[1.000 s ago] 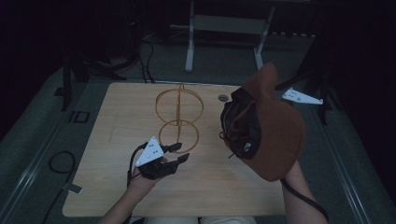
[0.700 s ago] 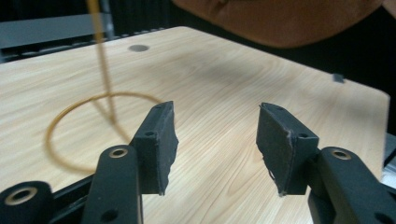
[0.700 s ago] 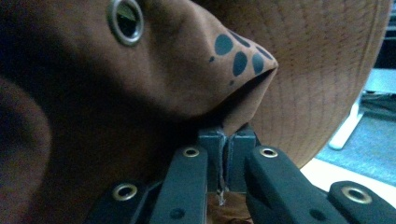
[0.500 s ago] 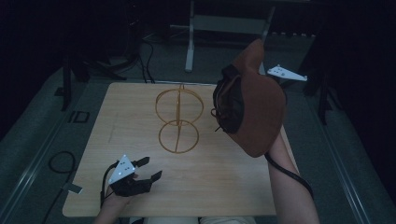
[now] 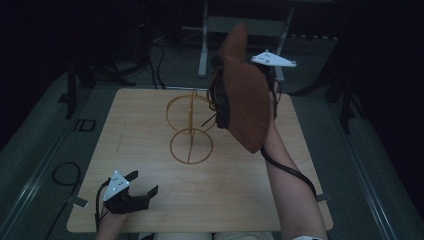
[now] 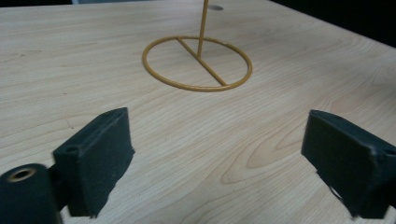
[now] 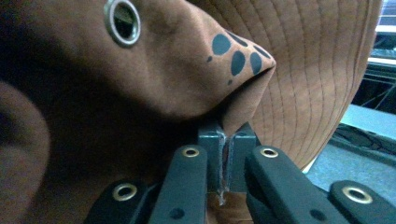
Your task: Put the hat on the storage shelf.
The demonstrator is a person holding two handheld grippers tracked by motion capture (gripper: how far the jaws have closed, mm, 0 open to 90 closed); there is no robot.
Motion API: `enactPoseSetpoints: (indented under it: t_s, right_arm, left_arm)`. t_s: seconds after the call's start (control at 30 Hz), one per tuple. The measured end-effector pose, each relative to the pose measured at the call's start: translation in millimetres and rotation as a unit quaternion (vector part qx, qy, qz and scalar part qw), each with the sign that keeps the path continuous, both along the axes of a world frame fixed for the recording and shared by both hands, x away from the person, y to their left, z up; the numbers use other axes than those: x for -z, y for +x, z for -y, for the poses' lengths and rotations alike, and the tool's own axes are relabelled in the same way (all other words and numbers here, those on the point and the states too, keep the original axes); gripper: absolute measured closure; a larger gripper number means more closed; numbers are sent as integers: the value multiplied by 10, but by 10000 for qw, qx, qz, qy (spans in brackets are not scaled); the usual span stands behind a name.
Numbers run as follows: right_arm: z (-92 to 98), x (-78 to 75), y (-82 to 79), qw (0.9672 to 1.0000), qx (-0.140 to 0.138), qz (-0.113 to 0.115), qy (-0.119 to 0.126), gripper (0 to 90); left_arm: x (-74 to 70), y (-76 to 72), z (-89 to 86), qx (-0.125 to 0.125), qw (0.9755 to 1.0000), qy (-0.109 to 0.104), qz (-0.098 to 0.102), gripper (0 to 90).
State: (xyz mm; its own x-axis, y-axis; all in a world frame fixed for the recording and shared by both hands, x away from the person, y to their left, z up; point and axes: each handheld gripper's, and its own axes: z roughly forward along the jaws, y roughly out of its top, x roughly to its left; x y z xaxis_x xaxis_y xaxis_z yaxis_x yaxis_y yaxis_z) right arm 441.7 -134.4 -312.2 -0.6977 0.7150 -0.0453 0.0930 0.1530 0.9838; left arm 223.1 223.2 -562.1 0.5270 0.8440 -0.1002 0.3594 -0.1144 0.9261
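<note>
High view: a brown hat (image 5: 245, 100) is held up in the air by the right hand-held gripper (image 5: 267, 75), just above and beside the top ring of the wire stand (image 5: 190, 127) on the worktop (image 5: 150, 115). The left hand-held gripper (image 5: 135, 192) is parked low at the near left corner, well apart from the stand; its jaws have just been opening and nothing is between them.

Left gripper view: both pads are seen spread wide over bare wood, with the stand's base ring (image 6: 197, 64) ahead.

Right gripper view: the jaws are clamped tight on a fold of the hat (image 7: 261, 79) where crown meets brim; a metal eyelet (image 7: 122, 22) is seen above.

Judgement: the hat is to be hung on the stand. The crown opening should be turned down and centred over the top ring before lowering. The pinch should be kept until the crown is seated. The light stand may tip if bumped sideways, so it could be steadied by the free gripper.
</note>
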Motion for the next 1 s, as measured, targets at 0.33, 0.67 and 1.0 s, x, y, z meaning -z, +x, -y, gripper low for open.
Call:
enactPoseSetpoints:
  t_s: [0.33,0.67,1.0]
  right_arm:
    - [-547,187,25,9942,-749,-544,-553,864]
    - [-837,349,124,9870,-1033,-991,-727,803]
    - [-987,336,146,9859,-966,-1167,-708,508]
  left_arm:
    - [5,-3,-39,-48,9999,-148,16,104]
    - [26,10,-52,-24,9998,-199,-22,104]
    - [40,18,-51,-4,9997,-219,-49,104]
